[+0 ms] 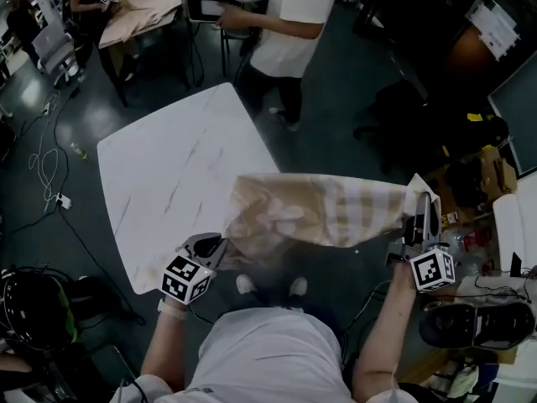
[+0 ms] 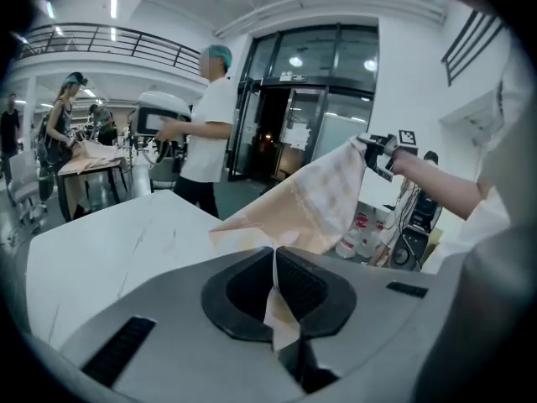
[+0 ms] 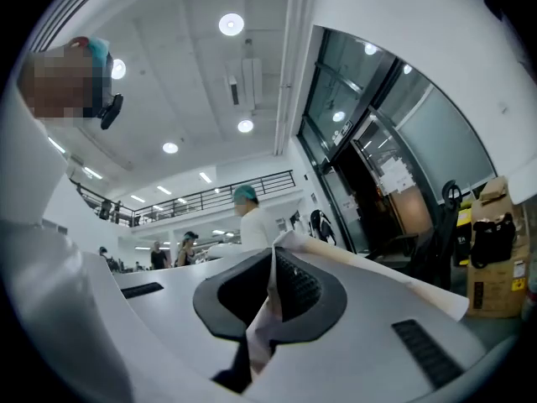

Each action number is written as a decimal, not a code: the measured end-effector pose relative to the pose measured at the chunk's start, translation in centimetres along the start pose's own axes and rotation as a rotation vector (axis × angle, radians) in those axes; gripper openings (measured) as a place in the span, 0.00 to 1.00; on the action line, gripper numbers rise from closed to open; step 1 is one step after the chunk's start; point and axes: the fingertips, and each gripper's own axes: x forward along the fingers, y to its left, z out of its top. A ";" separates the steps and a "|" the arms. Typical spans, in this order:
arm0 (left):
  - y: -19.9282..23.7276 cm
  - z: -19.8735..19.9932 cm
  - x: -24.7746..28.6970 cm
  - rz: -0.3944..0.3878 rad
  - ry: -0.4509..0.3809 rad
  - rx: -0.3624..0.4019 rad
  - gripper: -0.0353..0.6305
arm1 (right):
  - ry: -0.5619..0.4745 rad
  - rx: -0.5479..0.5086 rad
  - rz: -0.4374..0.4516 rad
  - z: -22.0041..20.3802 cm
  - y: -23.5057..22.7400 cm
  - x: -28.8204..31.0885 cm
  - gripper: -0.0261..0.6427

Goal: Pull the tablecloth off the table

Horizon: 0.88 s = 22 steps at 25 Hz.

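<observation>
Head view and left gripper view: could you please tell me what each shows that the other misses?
Only the head view: the wearer's shoes and floor cables. Only the left gripper view: the left gripper shut on a tablecloth corner, and glass doors. Both: the tablecloth, white table, right gripper holding its far end, and a bystander in white.

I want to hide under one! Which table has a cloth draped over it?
The far table at top left, beige cloth draped over it. The near white table shows bare top.
</observation>
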 end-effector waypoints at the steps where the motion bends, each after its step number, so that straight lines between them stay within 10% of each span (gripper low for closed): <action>1: -0.7 0.5 0.5 -0.015 -0.004 0.007 0.07 | -0.004 -0.004 -0.015 0.5 -0.7 -0.7 0.08; 22: -18.0 12.9 11.0 -0.303 -0.071 0.125 0.07 | -0.170 -0.114 -0.268 14.5 -16.2 -13.3 0.08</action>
